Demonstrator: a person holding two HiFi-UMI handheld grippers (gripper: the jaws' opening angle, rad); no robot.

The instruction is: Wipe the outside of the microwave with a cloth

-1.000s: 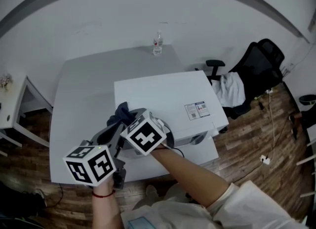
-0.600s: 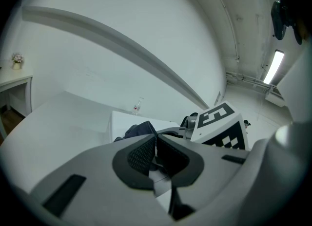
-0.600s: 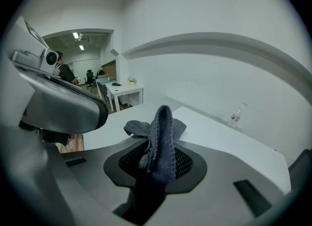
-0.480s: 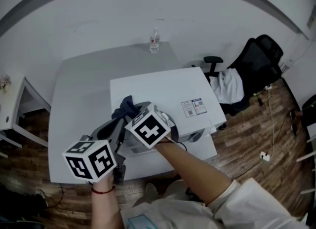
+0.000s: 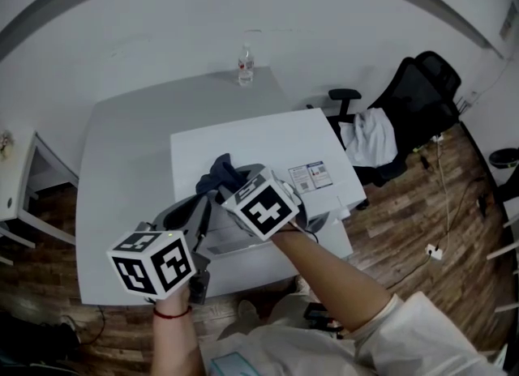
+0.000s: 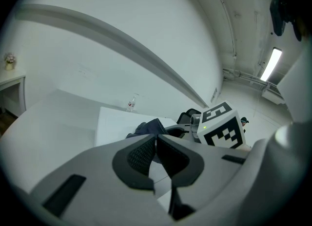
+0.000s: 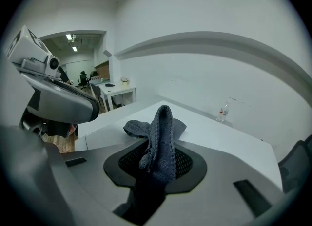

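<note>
In the head view, the right gripper (image 5: 233,188) presses a dark cloth (image 5: 220,172), bunched at its tips, onto the white microwave (image 5: 276,143). The left gripper (image 5: 199,212) is just to its left. In the left gripper view, the jaws meet with nothing between them. In the right gripper view, the jaws pinch the cloth.

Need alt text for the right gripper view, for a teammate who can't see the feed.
The right gripper has its jaws shut on a dark grey cloth, which stands up between them and hangs forward over the white microwave top. A clear bottle stands further back, near the white wall.
</note>
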